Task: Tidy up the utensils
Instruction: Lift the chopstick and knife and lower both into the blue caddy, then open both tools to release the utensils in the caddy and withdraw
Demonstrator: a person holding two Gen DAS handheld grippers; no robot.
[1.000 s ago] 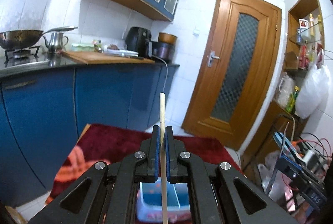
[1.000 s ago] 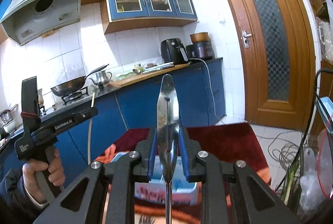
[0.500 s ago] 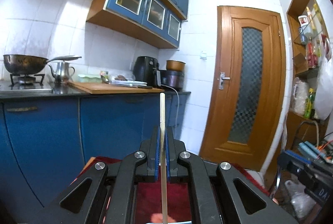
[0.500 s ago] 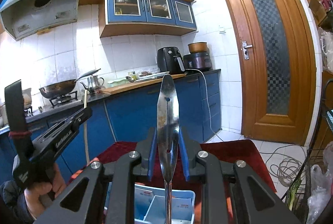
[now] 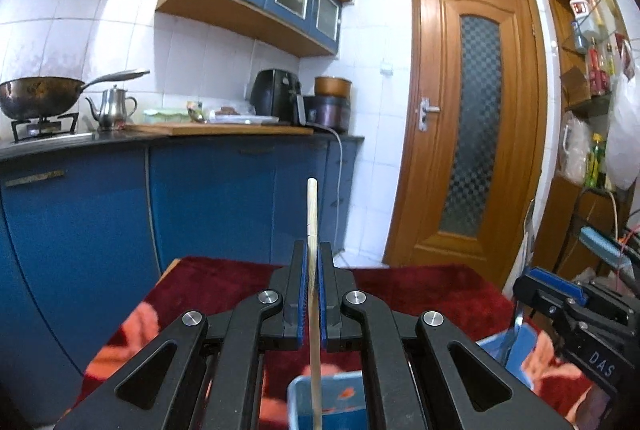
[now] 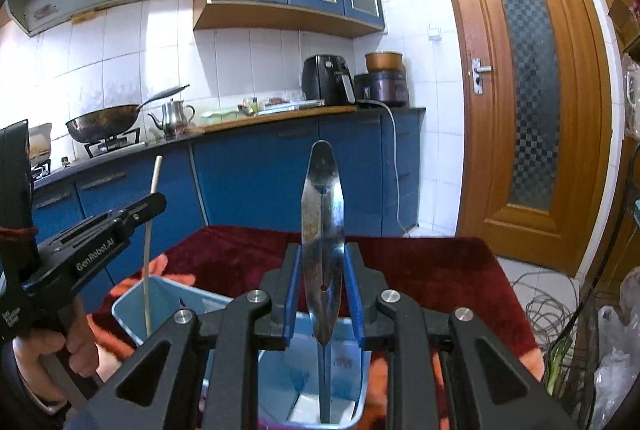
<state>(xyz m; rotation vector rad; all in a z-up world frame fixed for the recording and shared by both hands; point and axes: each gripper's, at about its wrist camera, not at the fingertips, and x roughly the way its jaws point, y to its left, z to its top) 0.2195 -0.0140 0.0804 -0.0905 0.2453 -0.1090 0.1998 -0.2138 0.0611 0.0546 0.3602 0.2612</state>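
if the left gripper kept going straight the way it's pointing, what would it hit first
Probably the far part of the red-covered table, since the left gripper, shut on a chopstick, tips slightly downward. If it clears the edge, the blue lower cabinets come next. Depth is unclear.

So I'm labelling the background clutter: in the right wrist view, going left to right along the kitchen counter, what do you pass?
Wok → metal teapot → wooden cutting board → black air fryer → rice cooker, then past the counter's end, the wooden door.
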